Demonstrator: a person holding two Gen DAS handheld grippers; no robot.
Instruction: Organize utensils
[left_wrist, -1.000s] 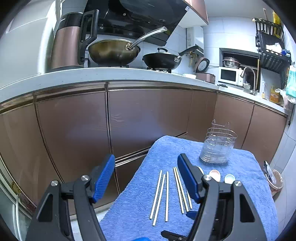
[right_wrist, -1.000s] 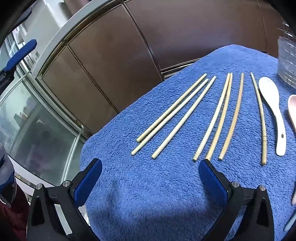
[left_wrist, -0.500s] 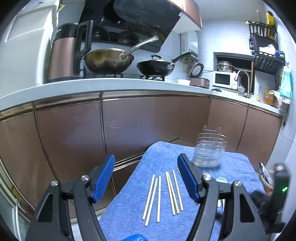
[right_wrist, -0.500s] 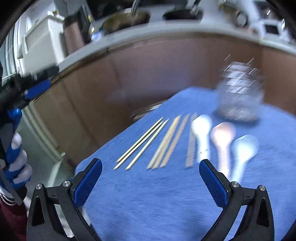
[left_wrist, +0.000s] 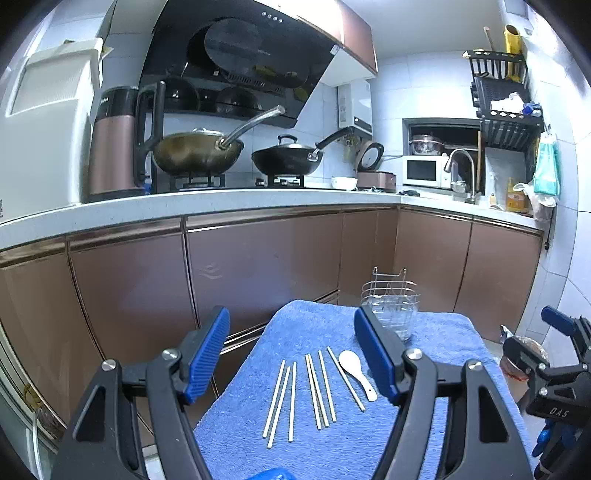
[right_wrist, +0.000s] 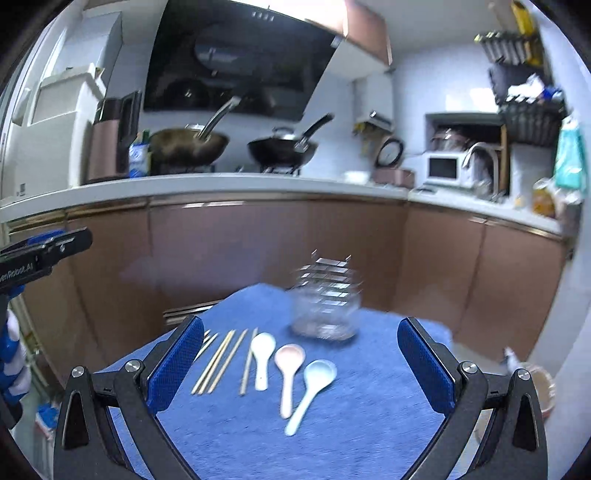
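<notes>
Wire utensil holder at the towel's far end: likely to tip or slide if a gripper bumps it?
The tall wire-and-clear-plastic utensil holder looks empty and thin-walled, so probably light and easily nudged. It is taller than wide, so a high bump may tip it. The plush blue towel under it likely resists sliding, favouring tipping.

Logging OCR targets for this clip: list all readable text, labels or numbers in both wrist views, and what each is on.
"DAS" on the black body of the right gripper, seen at the edge of the left wrist view.
"enRobot.AI" on the black body of the left gripper, cut off by the edge of the right wrist view, so the start is missing.
Range hood brand mark: too small to read.
Blue carton on the counter: too blurred to read.
</notes>
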